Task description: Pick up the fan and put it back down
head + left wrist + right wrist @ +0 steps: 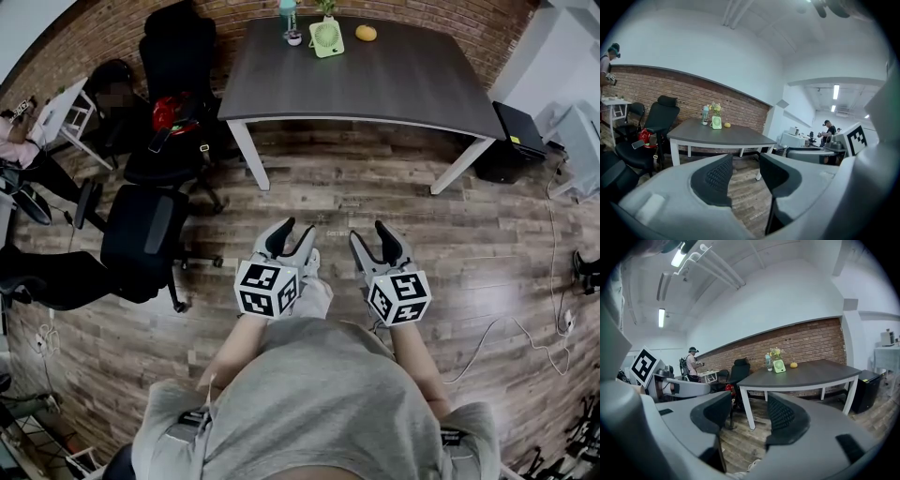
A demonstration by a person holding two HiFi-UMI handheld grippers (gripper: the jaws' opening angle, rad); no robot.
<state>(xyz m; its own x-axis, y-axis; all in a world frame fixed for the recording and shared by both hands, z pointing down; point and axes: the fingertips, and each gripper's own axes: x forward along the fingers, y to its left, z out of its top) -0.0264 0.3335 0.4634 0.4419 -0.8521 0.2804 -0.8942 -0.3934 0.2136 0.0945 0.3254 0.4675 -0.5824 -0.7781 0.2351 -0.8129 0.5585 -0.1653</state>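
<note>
Listing by place against the table (375, 89), dark-topped and white-legged, by a brick wall (122, 28):
- one fan (326, 38), pale green, upright at the table's far edge, well apart from both grippers
- one bottle (288, 15), just left of the fan
- one yellow fruit (366, 33), on the table to the fan's right
- one black chair (178, 66), at the table's left end, with a red thing (167, 112) on its seat
- one black box (511, 141), on the floor (356, 187) at the table's right end
- left gripper (292, 234), over the floor well short of the table, jaws apart, nothing between them
- right gripper (370, 234), beside the left gripper, likewise released and empty
</note>
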